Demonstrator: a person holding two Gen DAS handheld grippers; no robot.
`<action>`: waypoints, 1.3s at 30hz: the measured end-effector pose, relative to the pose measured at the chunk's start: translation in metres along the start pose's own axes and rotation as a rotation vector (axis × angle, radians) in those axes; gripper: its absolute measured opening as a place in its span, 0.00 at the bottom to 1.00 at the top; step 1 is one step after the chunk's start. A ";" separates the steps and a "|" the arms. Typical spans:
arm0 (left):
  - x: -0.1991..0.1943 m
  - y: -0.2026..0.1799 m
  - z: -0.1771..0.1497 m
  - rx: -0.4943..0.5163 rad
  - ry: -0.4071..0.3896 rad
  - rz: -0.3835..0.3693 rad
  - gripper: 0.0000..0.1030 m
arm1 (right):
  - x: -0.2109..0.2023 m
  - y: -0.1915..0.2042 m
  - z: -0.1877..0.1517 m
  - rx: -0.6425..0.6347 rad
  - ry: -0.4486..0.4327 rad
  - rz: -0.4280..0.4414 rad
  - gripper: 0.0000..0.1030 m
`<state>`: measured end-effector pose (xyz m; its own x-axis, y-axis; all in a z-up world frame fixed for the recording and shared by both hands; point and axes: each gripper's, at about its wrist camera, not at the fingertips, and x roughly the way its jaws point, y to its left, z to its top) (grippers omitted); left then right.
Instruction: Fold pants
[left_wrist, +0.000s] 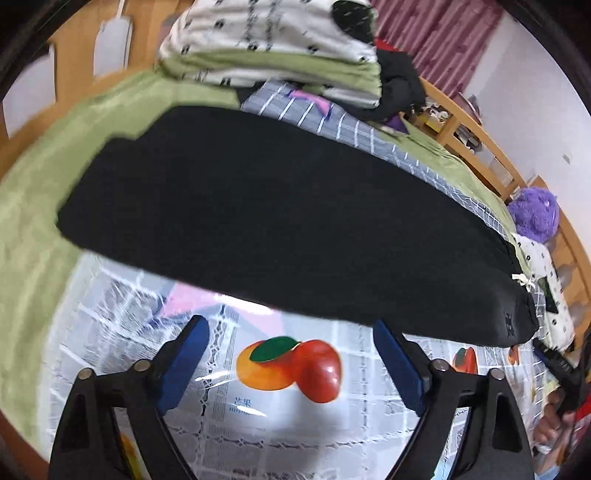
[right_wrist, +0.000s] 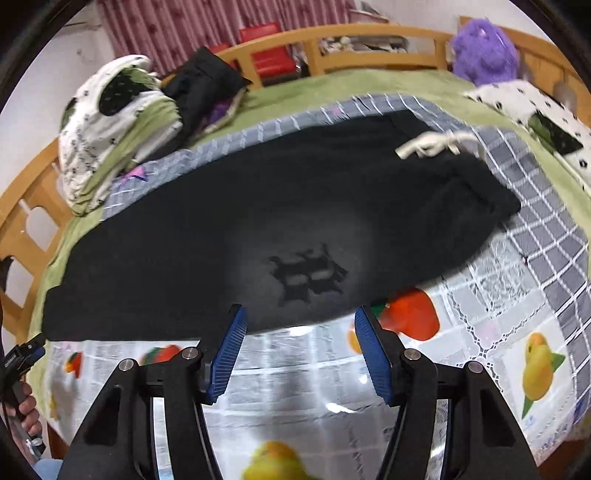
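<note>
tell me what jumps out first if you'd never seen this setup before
A long pair of black fabric pants lies flat across the bed, its white drawstring at the right end. Under its near edge is a glossy plastic cloth printed with orange and red fruit, and both blue-padded grippers, left gripper and right gripper, hang open at that edge. A fuzzy purple plush toy sits by the wooden rail.

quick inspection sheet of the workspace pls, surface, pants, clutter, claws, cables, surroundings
surface: fruit-print cover over a grey checked sheet on a green bed.
job's things: black pants lie flat, white drawstring at the waist end.
clutter: folded bedding pile, purple plush toy, dark clothes heap.
grippers: left claw and right claw both open at the pants' near edge, nothing held.
cables: nothing seen.
surroundings: wooden bed rail, striped curtain.
</note>
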<state>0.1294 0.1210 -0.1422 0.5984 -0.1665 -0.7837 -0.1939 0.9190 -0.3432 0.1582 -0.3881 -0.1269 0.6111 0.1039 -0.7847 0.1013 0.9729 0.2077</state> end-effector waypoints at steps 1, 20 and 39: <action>0.005 0.005 -0.002 -0.020 0.010 -0.014 0.81 | 0.006 -0.005 -0.002 0.013 0.005 0.000 0.59; 0.052 0.053 0.017 -0.332 -0.058 -0.088 0.07 | 0.094 -0.058 0.009 0.403 0.038 0.210 0.12; 0.007 -0.010 0.154 -0.060 -0.274 -0.094 0.07 | 0.041 -0.005 0.137 0.152 -0.113 0.233 0.09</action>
<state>0.2551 0.1654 -0.0647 0.8016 -0.1397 -0.5813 -0.1684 0.8801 -0.4439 0.2903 -0.4174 -0.0797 0.7140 0.2889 -0.6377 0.0590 0.8828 0.4660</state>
